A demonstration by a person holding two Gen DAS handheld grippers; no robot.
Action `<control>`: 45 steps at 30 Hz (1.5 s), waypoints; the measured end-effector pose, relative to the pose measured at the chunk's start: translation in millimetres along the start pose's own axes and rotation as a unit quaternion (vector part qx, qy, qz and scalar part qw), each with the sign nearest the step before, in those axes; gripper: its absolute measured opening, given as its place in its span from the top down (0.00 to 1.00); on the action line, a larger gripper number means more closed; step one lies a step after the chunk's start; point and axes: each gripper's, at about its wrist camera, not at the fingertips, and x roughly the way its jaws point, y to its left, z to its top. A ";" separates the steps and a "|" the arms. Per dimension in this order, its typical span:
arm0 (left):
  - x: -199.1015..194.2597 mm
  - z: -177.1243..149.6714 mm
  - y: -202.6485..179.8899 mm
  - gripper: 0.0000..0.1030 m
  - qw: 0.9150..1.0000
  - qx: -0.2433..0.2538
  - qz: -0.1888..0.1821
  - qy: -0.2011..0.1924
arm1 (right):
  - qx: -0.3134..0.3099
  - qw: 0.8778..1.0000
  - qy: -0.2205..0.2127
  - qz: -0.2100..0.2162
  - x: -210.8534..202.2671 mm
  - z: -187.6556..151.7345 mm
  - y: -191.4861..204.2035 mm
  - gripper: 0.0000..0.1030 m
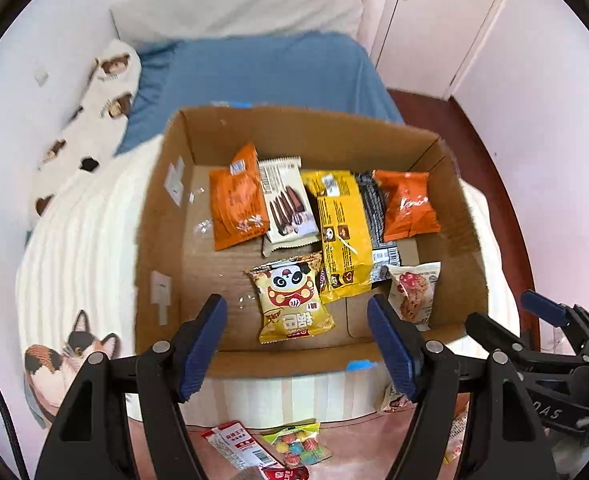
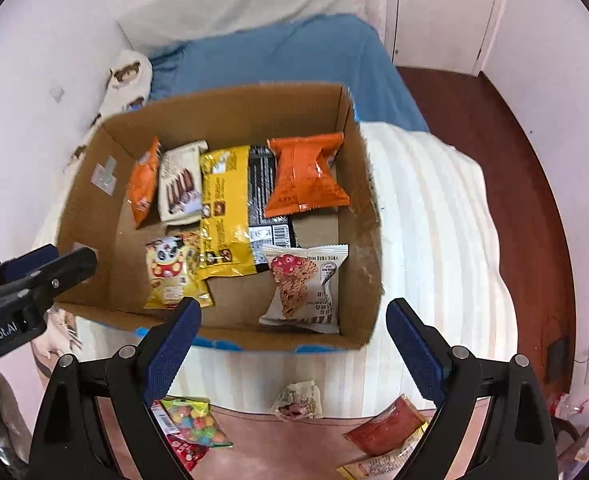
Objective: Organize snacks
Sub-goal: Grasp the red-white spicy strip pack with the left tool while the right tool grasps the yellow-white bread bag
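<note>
An open cardboard box (image 1: 162, 216) (image 2: 358, 208) sits on a bed and holds several snack packets: an orange packet (image 1: 236, 200), a white wafer packet (image 1: 288, 204), a yellow packet (image 1: 340, 232) (image 2: 224, 212), a second orange packet (image 1: 406, 204) (image 2: 306, 176), a panda packet (image 1: 294, 300) (image 2: 172, 272) and a white biscuit packet (image 1: 412, 292) (image 2: 306, 288). My left gripper (image 1: 296, 346) is open and empty above the box's near edge. My right gripper (image 2: 294, 344) is open and empty, also above the near edge. Loose packets lie in front of the box: a candy bag (image 1: 300, 446) (image 2: 194, 422), a red packet (image 2: 386, 426) and a pale packet (image 2: 298, 400).
The bed has a white striped blanket (image 2: 434, 240), a blue sheet (image 1: 262, 72) and a cat-print cushion (image 1: 54, 360). Wooden floor (image 2: 526, 160) lies to the right. A white door (image 1: 434, 20) stands behind. The right gripper shows at the right edge of the left wrist view (image 1: 554, 328).
</note>
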 end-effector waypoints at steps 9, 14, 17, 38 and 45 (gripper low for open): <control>-55.0 -30.5 -7.9 0.31 0.998 0.006 0.001 -0.065 | -0.024 0.996 -0.090 -0.010 -71.6 -26.8 11.4 0.05; -83.3 -41.9 -9.6 0.31 0.996 0.002 0.000 -0.095 | -0.032 0.992 -0.120 0.000 -103.3 -39.9 20.4 0.04; -96.3 -49.3 -9.3 0.31 0.994 -0.001 0.002 -0.108 | -0.030 0.991 -0.129 0.010 -116.1 -47.8 22.3 0.04; 11.6 -149.1 13.1 0.12 0.997 -0.045 0.021 0.054 | 0.178 0.981 0.078 -0.003 2.6 -189.2 -113.9 0.04; 54.7 -179.8 31.4 0.12 0.989 -0.078 0.014 0.125 | 0.311 0.937 0.155 0.036 76.1 -253.4 -166.6 0.04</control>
